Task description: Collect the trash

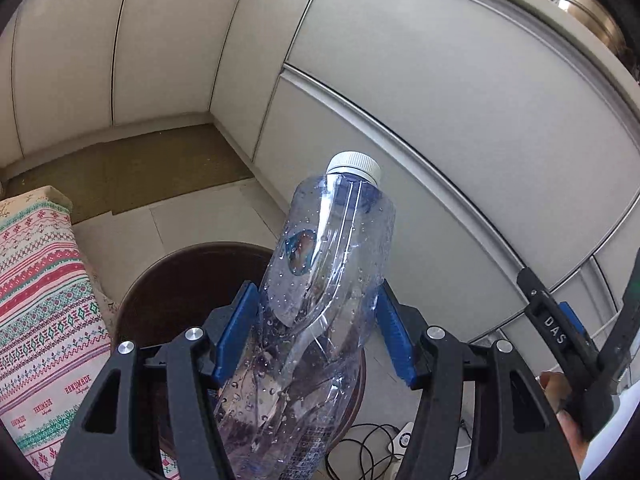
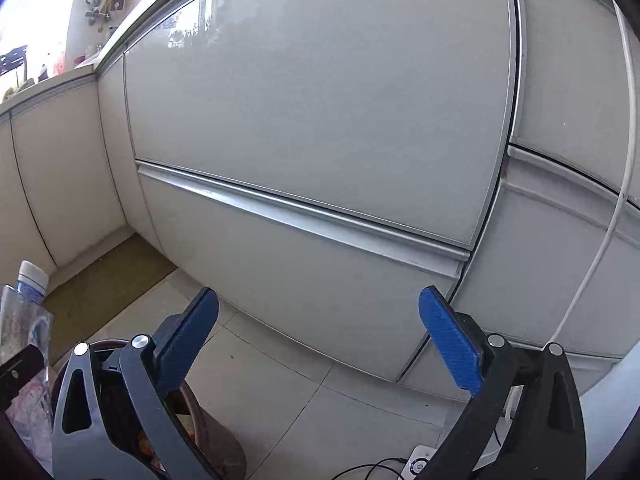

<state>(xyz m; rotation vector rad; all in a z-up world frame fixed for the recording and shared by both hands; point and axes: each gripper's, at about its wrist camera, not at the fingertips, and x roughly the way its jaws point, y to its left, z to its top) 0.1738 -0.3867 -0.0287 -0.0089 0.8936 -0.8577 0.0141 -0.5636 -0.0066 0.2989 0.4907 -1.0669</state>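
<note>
My left gripper (image 1: 316, 332) is shut on a crumpled clear plastic bottle (image 1: 320, 280) with a white cap, held above a dark brown round bin (image 1: 168, 280) on the floor. The bottle leans cap-up toward the cabinets. It also shows at the left edge of the right wrist view (image 2: 24, 304). My right gripper (image 2: 320, 336) is open and empty, its blue pads wide apart, facing the grey cabinet fronts. The bin (image 2: 208, 432) lies low left under its left finger, with some trash inside. The right gripper shows at the right edge of the left wrist view (image 1: 560, 328).
Grey cabinet doors (image 2: 320, 120) fill the view ahead. A patterned cloth (image 1: 44, 300) hangs at left. A brown mat (image 1: 132, 168) lies in the floor corner. Black cables and a white device (image 1: 400, 440) lie on the tiled floor. A metal pot (image 1: 584, 12) stands on the counter.
</note>
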